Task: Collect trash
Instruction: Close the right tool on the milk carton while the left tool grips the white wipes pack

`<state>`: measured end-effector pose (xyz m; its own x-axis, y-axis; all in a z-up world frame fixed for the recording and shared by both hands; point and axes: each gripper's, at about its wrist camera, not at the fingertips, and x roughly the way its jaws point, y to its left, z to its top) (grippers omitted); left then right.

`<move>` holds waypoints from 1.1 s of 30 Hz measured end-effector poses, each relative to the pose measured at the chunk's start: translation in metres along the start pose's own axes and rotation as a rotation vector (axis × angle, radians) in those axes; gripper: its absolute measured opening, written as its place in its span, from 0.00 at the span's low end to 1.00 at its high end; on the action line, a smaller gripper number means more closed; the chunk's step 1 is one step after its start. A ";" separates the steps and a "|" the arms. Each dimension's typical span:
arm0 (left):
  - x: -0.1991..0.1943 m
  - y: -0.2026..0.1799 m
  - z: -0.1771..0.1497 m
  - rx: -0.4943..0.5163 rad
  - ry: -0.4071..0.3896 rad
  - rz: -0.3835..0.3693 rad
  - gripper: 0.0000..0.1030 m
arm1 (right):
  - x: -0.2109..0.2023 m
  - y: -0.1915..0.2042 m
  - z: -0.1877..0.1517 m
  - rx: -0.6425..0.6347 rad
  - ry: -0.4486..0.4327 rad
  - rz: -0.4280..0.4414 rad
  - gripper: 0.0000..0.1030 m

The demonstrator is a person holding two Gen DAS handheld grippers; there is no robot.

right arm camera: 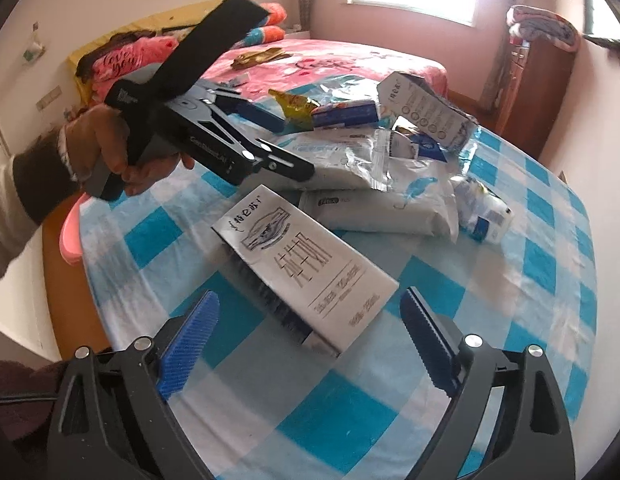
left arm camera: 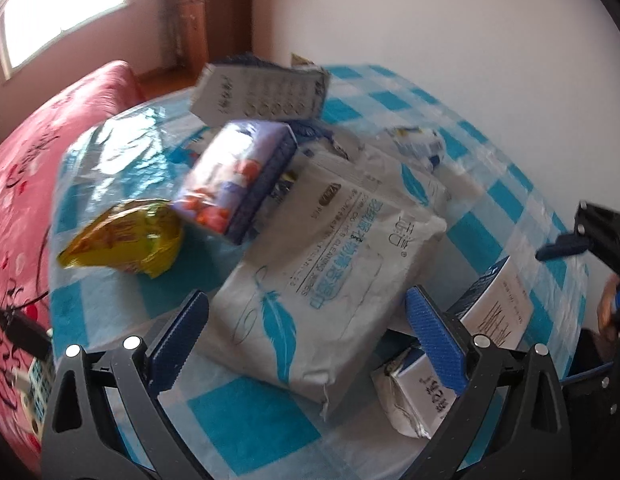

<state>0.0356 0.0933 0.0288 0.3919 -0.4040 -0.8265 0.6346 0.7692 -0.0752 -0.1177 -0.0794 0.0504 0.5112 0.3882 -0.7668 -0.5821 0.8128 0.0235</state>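
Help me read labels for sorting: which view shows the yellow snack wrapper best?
The left wrist view: the yellow snack wrapper lies large and unobstructed on the checked tablecloth. The right wrist view shows it small, far off, partly behind the left tool.

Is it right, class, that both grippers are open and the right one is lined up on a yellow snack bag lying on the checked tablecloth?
Not quite. The right gripper is open, as is the left gripper, but the right wrist view shows it lined up on a grey milk carton on the checked tablecloth.

Counter cloth (right arm camera: 541, 248) blue-white check; wipes pack (left arm camera: 329, 280) white with blue feather; snack bag (left arm camera: 122, 240) yellow; milk carton (right arm camera: 310, 268) white, dark print; bed (left arm camera: 26, 168) pink.
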 end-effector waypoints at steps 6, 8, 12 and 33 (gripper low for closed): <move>0.016 0.003 0.008 0.015 0.032 -0.061 0.96 | 0.023 -0.008 0.009 -0.002 0.029 0.041 0.91; 0.024 0.003 0.011 0.016 0.051 -0.067 0.96 | 0.026 -0.009 0.010 -0.011 0.015 0.050 0.91; 0.036 -0.002 0.012 0.033 0.059 -0.064 0.96 | 0.029 -0.010 0.015 -0.032 0.013 0.071 0.92; 0.005 -0.016 -0.016 -0.165 -0.085 0.133 0.69 | 0.005 -0.047 -0.015 0.277 -0.033 0.037 0.93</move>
<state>0.0170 0.0873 0.0173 0.5238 -0.3286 -0.7859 0.4590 0.8861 -0.0645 -0.0976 -0.1219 0.0357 0.5157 0.4299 -0.7411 -0.4081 0.8838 0.2287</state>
